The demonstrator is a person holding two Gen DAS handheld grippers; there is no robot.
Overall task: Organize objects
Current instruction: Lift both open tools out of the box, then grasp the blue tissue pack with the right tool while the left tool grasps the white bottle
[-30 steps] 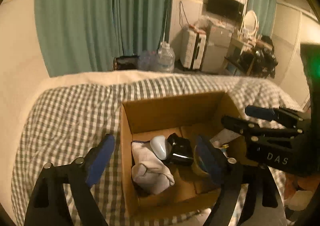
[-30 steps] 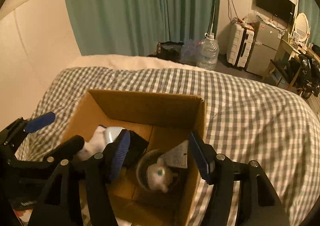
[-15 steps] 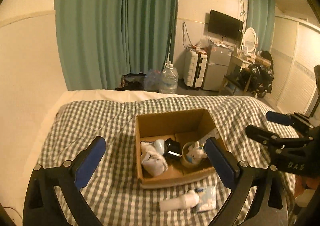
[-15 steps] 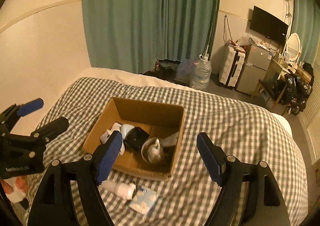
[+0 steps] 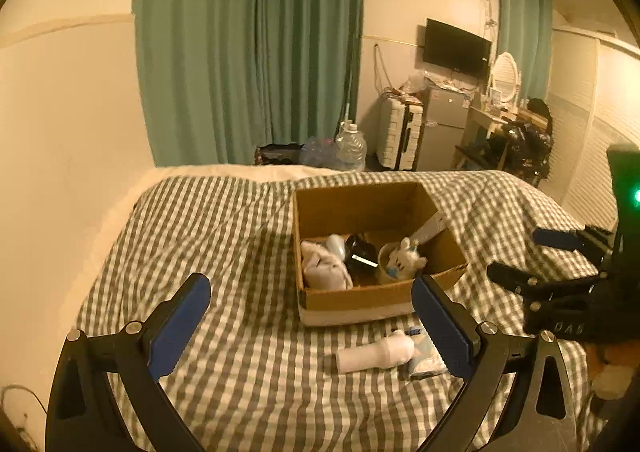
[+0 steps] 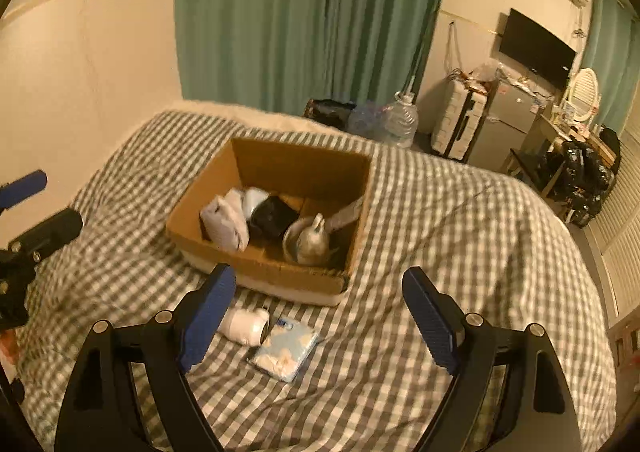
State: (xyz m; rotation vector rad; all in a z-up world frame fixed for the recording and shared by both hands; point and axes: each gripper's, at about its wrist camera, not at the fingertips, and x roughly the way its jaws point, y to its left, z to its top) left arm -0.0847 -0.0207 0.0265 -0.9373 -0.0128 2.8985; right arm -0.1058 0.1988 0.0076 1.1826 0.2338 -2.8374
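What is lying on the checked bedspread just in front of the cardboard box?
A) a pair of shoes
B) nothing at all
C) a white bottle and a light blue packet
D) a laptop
C: a white bottle lies on its side beside a light blue packet, both outside the cardboard box.

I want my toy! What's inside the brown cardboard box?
Brown cardboard box: white folded cloth, black object, white plush toy in round bowl. Beneath them is hidden.

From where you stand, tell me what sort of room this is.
Most likely a small bedroom or studio flat: a bed with a checked cover, teal curtains, a wall-mounted TV, and a vanity mirror over a cluttered desk.
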